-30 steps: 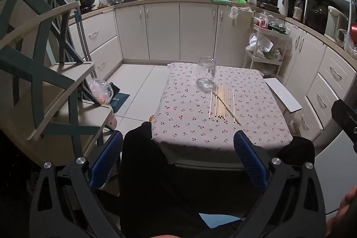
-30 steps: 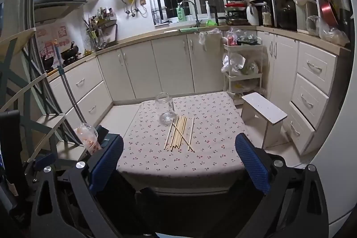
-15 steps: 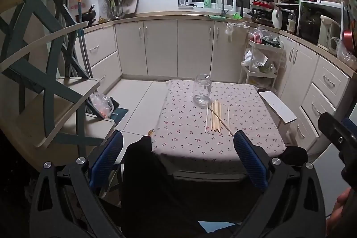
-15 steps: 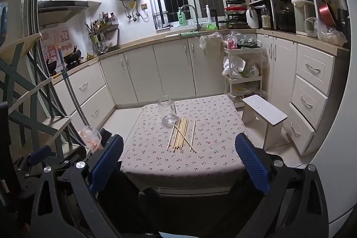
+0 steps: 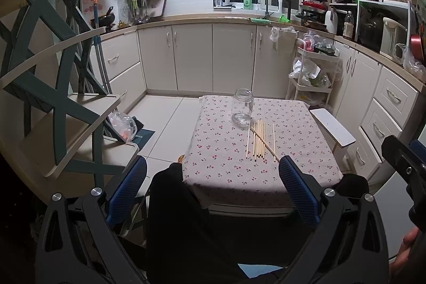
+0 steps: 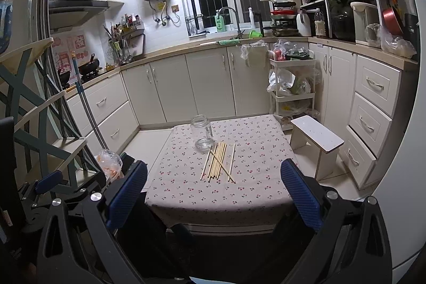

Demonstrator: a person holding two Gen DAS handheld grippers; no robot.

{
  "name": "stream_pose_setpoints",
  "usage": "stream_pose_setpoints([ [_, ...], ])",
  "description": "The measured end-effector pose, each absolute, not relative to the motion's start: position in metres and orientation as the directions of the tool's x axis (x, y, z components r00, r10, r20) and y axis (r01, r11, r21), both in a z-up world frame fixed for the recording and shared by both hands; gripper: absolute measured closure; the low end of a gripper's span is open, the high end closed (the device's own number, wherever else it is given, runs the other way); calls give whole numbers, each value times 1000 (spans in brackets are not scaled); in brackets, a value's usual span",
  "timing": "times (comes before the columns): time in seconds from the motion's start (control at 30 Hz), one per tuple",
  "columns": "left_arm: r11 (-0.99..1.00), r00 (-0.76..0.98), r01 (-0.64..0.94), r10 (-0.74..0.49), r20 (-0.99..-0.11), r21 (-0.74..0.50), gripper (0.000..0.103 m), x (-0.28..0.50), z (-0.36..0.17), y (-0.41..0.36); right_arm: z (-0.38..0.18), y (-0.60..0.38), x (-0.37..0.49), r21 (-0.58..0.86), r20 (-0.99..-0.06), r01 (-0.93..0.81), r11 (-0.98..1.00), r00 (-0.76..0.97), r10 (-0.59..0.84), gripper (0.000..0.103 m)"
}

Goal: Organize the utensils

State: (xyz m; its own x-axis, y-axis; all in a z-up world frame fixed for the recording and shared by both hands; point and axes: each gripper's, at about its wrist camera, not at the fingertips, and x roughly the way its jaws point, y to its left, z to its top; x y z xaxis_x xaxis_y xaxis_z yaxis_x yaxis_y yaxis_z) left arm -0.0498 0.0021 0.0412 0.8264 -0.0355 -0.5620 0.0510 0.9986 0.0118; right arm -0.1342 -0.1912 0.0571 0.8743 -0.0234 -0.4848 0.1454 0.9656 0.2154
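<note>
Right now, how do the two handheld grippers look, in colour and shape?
The left gripper and right gripper look alike: black angular plastic frames with silver round screws, and two long fingers covered in blue textured pads. No cables or markings are visible.

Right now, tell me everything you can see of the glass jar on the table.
The clear glass jar stands upright and lidless on the cherry-print tablecloth, toward the table's far left. It has a round body, a narrower neck with an open mouth and a thick base, and looks empty. The far tips of the pale wooden chopsticks lie just beside its base; whether they touch it is unclear. Neither tool is near it.
</note>
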Motion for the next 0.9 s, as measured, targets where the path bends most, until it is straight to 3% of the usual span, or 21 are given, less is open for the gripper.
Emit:
stream_pose_setpoints([
  [0.9,998,824,55,-38,-566,13,8,-52,39,-2,62,-192,-137,220,-474,137,966,881,-17,7],
])
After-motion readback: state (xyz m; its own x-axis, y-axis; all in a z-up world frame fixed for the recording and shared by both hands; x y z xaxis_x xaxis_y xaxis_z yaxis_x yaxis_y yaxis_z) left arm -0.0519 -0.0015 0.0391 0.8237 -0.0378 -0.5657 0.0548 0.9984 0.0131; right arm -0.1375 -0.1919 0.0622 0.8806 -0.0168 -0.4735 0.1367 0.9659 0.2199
